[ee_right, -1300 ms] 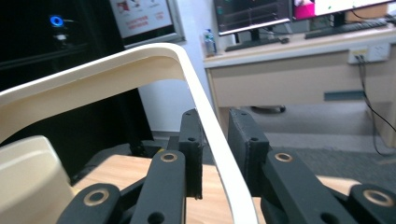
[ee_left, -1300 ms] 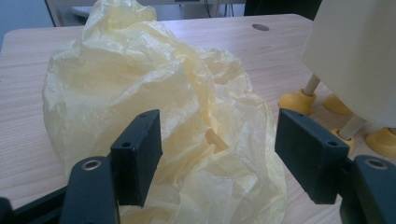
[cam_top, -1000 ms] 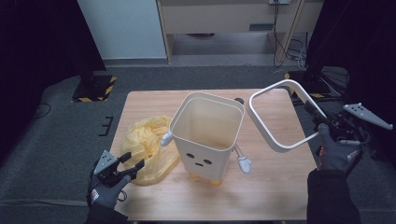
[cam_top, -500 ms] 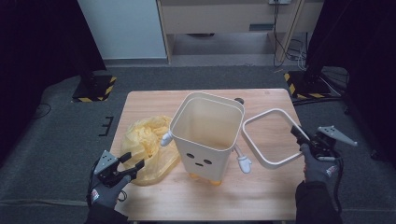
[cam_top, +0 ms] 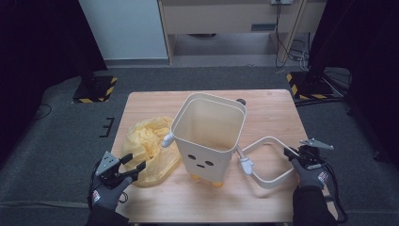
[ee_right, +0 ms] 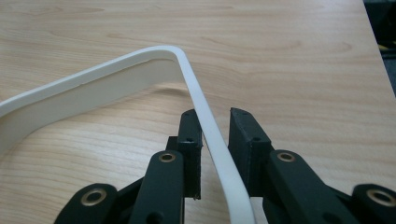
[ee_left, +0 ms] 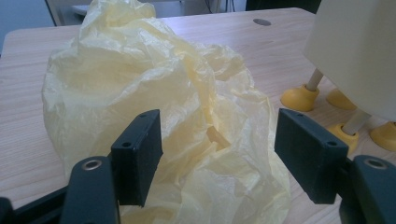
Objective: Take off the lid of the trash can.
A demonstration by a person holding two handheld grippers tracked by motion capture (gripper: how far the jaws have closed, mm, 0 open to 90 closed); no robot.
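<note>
Surface: we see a pale wooden surface [cam_top: 155, 101] on dark grey carpet, with bare wood along its far edge and at the near right corner.
Open room: we find the widest free wood far of the bin and right of the frame; the near left is crowded by the bag.
Bin: our cream bin [cam_top: 209, 136] stands upright mid-surface, open-topped, with a dotted face, small white arms and yellow feet.
Frame: our white frame [cam_top: 263, 160], a thin rounded-corner loop, lies right of the bin, near the surface's right edge.
Bag: our crumpled yellow bag [cam_top: 148, 148] sits just left of the bin.
Right gripper: our right gripper [ee_right: 215, 140] has its jaws narrowed around the frame's near rim.
Left gripper: our left gripper [ee_left: 217, 161] is spread wide, holding nothing, just near of the bag.
</note>
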